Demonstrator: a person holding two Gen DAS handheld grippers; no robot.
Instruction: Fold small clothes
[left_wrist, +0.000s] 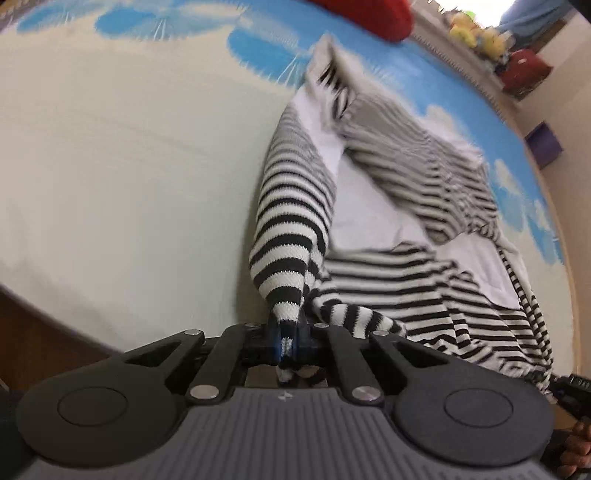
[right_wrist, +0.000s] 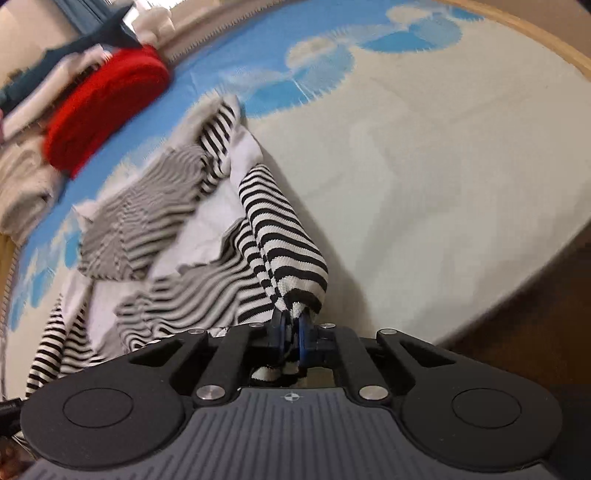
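Observation:
A black-and-white striped garment with white panels lies crumpled on the cream and blue mat. My left gripper is shut on a striped edge of it, the cloth pinched between the blue pads. In the right wrist view the same striped garment stretches away to the left. My right gripper is shut on another striped edge, lifted a little off the mat. The garment's far part is blurred.
A red folded cloth lies on a pile of white and beige clothes at the mat's far end; it also shows in the left wrist view. Toys and a red box sit beyond the mat. Wooden floor borders the mat.

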